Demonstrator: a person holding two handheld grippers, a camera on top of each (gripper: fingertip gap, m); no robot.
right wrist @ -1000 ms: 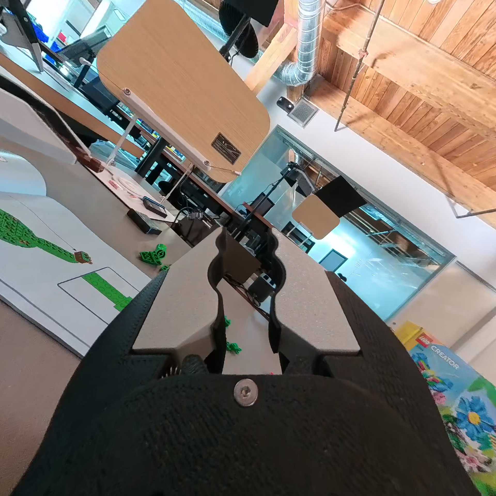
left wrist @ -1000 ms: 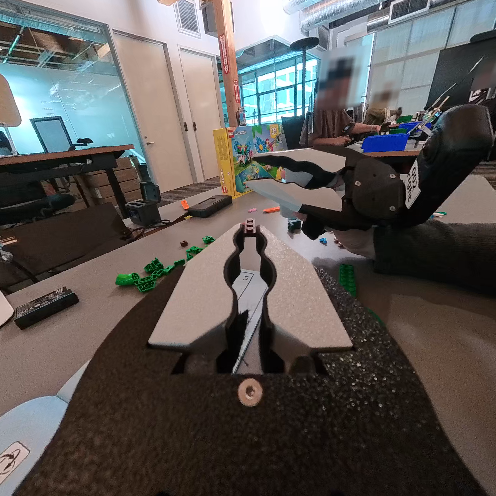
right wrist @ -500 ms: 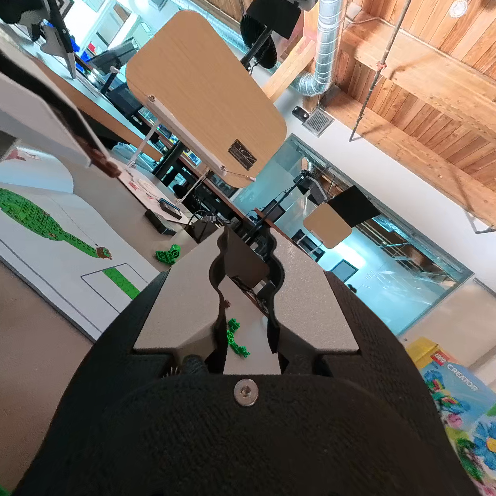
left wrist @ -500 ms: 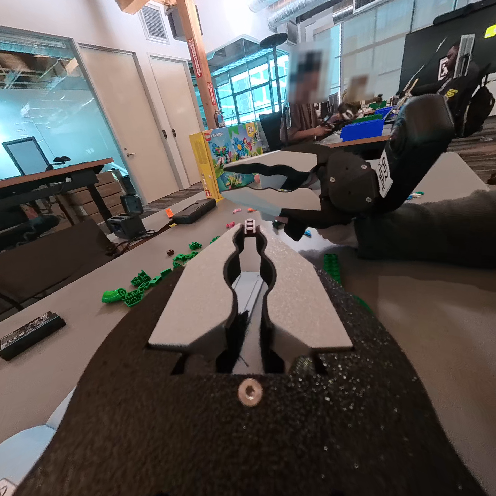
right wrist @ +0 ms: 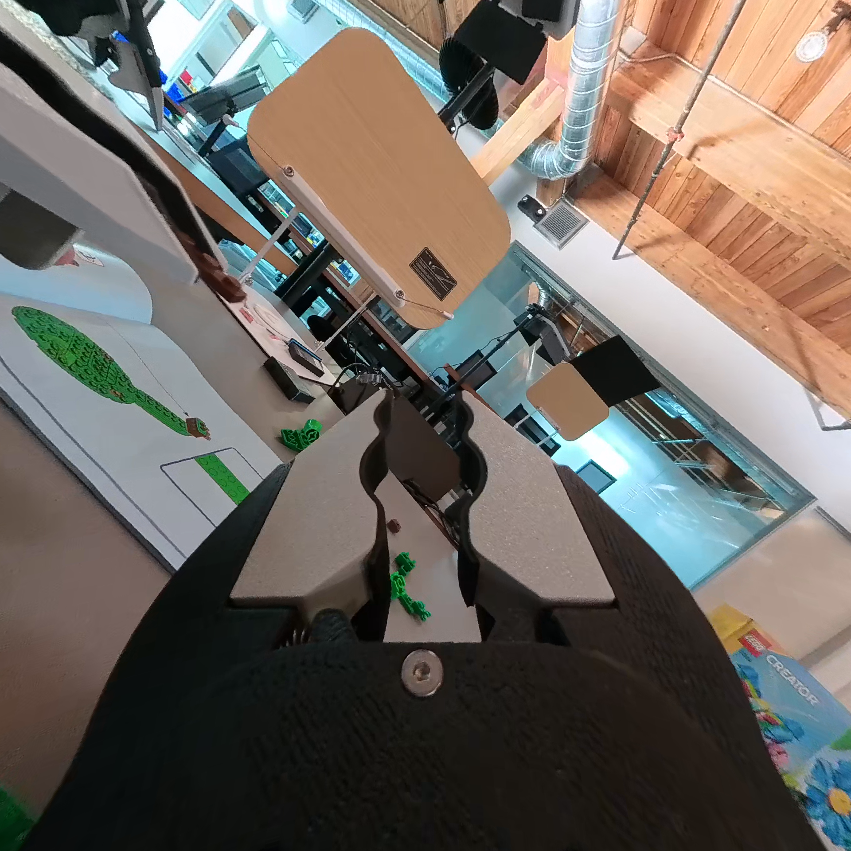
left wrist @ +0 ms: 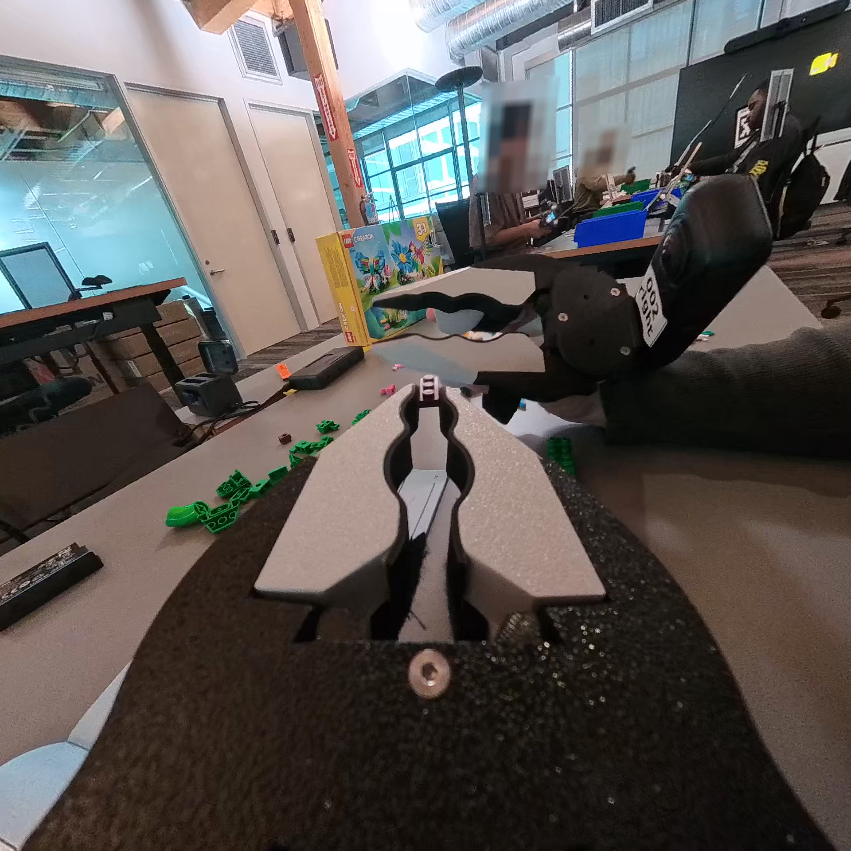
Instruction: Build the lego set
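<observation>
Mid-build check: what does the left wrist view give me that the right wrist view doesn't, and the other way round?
Only the left wrist view shows the left claw shut on a small dark brown brick from above, the right claw side-on with its jaws apart and empty, a green stack of bricks by the sleeve, and seated people behind.

Only the right wrist view shows the open instruction booklet with its green build drawing, and the ceiling.

Both show the loose green pieces on the grey table, a loose brown stud and the set box.
</observation>
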